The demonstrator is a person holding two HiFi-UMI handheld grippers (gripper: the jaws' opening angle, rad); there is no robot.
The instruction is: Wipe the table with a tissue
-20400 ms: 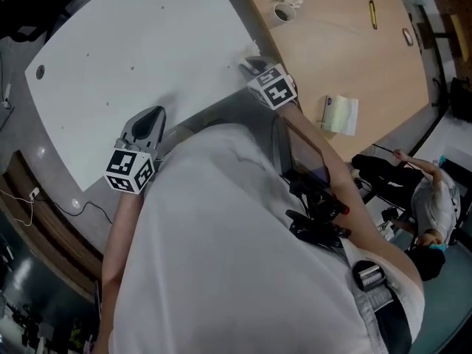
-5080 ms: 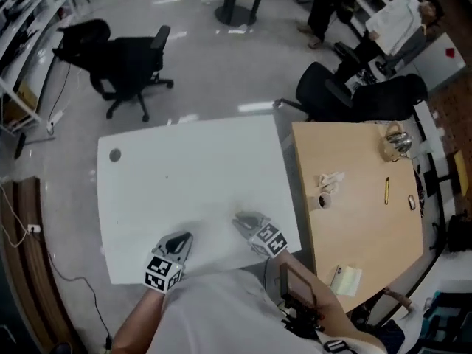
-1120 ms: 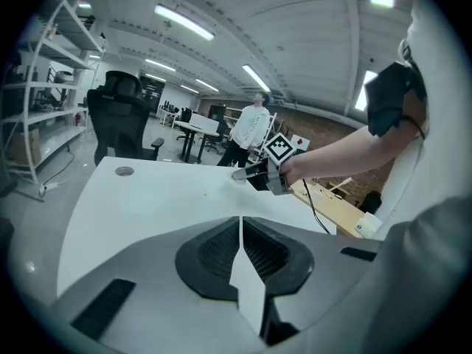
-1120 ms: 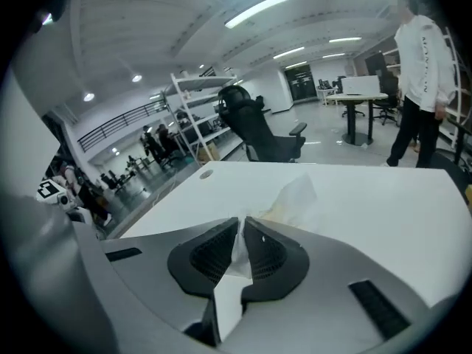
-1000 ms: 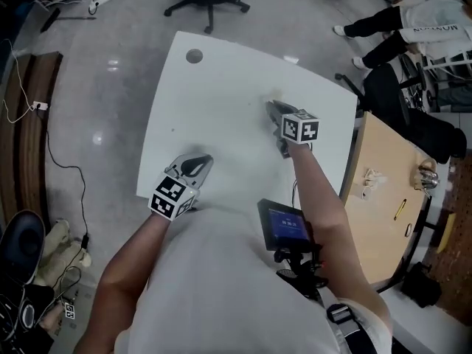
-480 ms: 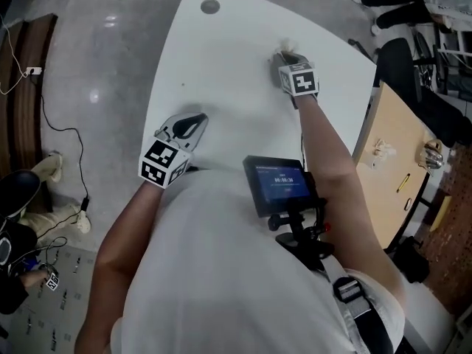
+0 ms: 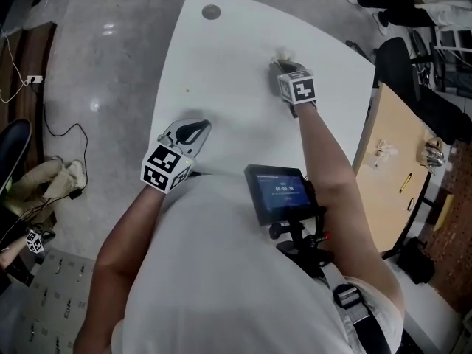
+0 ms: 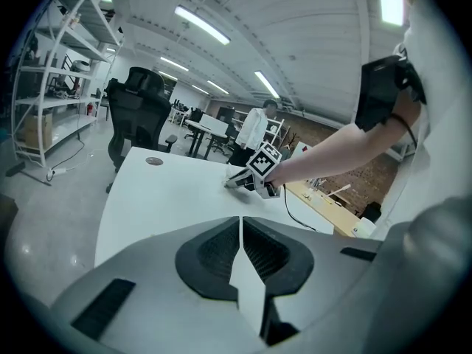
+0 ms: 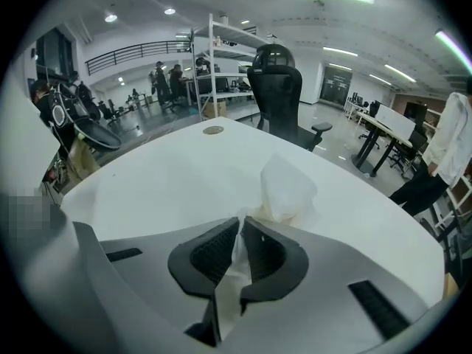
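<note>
**A:** Where is the tissue now?

**B:** It is in my right tool. The jaws are closed on its crumpled lower part, and the loose end stands up in front of them. It is over the white bench, well apart from the round hole, toward the right edge.

**A:** How will it handle?

**B:** I think it is very light and soft. It can tear or slip out if I drag hard, so a grip on the bunched part seems best.

**A:** And the arms?

**B:** My right arm is stretched forward, with the tool tilted steeply down. I cannot tell if the paper touches the surface. My left tool is closed on nothing. It is low over the near edge, farther from the hole, with the elbow bent.
</note>
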